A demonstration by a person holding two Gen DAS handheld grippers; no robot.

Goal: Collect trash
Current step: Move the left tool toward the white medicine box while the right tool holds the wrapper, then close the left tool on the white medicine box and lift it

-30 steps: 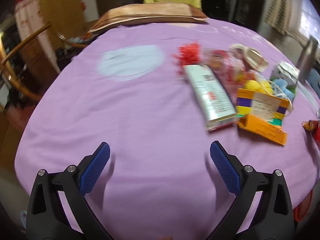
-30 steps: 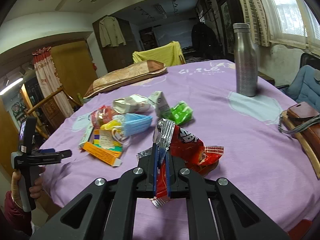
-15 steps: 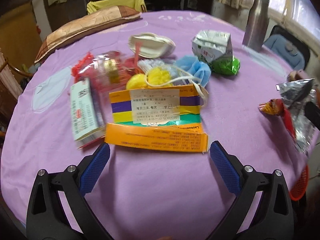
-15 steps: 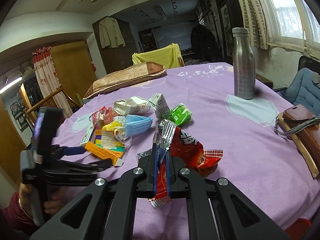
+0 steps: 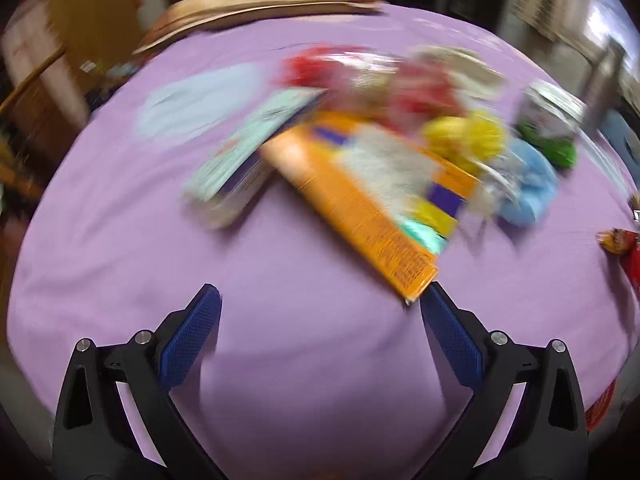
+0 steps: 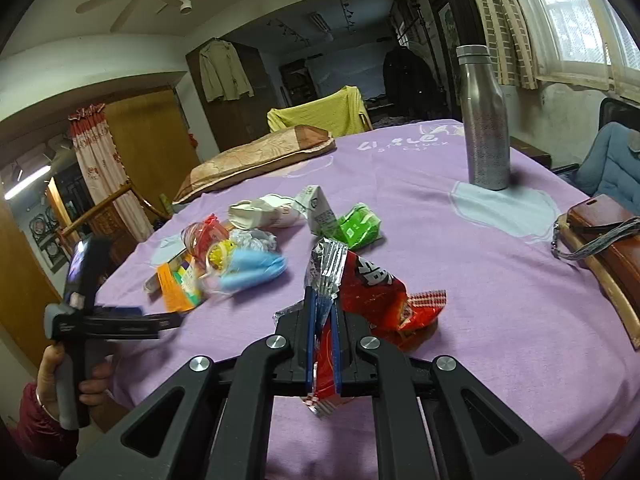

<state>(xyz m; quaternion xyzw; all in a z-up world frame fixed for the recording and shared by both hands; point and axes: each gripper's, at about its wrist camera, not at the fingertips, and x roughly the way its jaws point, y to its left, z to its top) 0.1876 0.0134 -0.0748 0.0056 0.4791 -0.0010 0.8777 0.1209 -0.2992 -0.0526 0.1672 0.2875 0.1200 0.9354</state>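
- The right gripper [image 6: 322, 344] sits nearest, jaws clamped on a red snack bag [image 6: 376, 292] whose far end rests on the counter [image 6: 460, 280].
- The left gripper [image 5: 320, 344] hovers over the counter's left side, jaws wide apart and empty; an orange box [image 5: 360, 216] lies just beyond its right jaw.
- Beyond the box, the trash pile: blue mask [image 6: 256, 270], yellow ball [image 6: 218, 256], green packet [image 6: 358, 228], white wrapper [image 6: 264, 216].
- Far right stands a steel bottle [image 6: 486, 120]; far back lies a pillow [image 6: 256, 160].
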